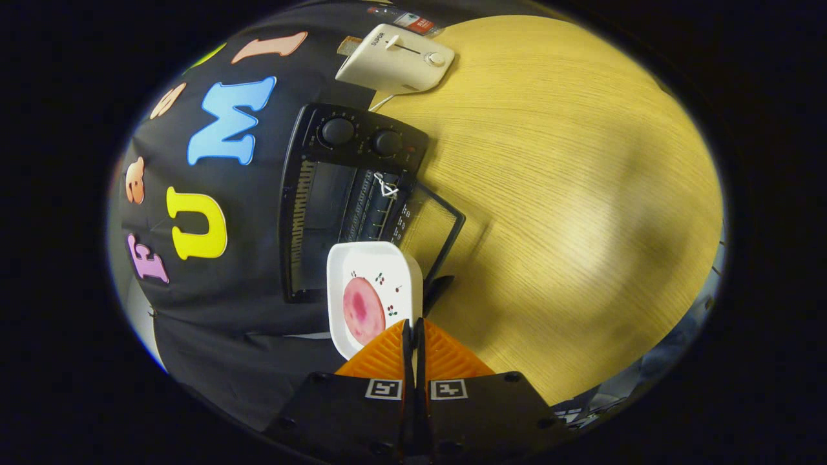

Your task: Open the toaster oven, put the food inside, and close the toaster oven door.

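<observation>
My gripper is shut on the rim of a white square plate, which sticks out just ahead of the fingers. A round pink slice of food lies on the plate. The whole view is rolled sideways. Beyond the plate stands the black toaster oven, with two knobs on its panel and its cavity showing a wire rack. Its glass door hangs open, folded out toward the table. The plate is held close in front of the oven mouth, beside the open door.
The wooden table spreads wide beside the oven. A white pop-up toaster stands past the oven, its cord running toward it. The booth's black cloth wall backs the oven.
</observation>
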The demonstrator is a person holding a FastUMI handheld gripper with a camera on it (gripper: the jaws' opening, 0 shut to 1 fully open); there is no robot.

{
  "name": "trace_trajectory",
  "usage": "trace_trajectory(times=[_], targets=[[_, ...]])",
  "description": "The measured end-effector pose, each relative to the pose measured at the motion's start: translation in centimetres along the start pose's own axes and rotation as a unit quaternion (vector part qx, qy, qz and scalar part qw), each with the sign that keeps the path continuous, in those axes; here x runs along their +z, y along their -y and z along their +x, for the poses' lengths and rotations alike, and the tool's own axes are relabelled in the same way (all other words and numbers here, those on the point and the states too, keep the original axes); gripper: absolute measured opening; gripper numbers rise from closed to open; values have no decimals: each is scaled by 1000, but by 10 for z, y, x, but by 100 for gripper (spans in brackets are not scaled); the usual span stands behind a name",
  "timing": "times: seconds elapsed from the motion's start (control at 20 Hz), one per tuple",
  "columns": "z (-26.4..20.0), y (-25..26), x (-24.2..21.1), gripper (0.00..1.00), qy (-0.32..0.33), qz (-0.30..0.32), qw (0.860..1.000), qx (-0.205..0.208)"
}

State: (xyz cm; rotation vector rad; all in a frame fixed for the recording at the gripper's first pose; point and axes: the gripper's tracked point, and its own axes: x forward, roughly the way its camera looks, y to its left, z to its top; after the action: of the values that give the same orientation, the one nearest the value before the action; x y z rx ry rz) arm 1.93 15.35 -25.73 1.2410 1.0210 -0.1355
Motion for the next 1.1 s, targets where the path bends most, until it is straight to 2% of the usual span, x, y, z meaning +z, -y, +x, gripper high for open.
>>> trace_trajectory(times=[0.25, 0.5, 0.85, 1.1], targets=[[38, -24, 5, 2, 35, 32, 999, 14], [74, -37, 11, 2, 60, 59, 996, 2], [116, -65, 40, 3, 127, 84, 988, 7], [139, -76, 54, 3, 142, 113, 983, 11]])
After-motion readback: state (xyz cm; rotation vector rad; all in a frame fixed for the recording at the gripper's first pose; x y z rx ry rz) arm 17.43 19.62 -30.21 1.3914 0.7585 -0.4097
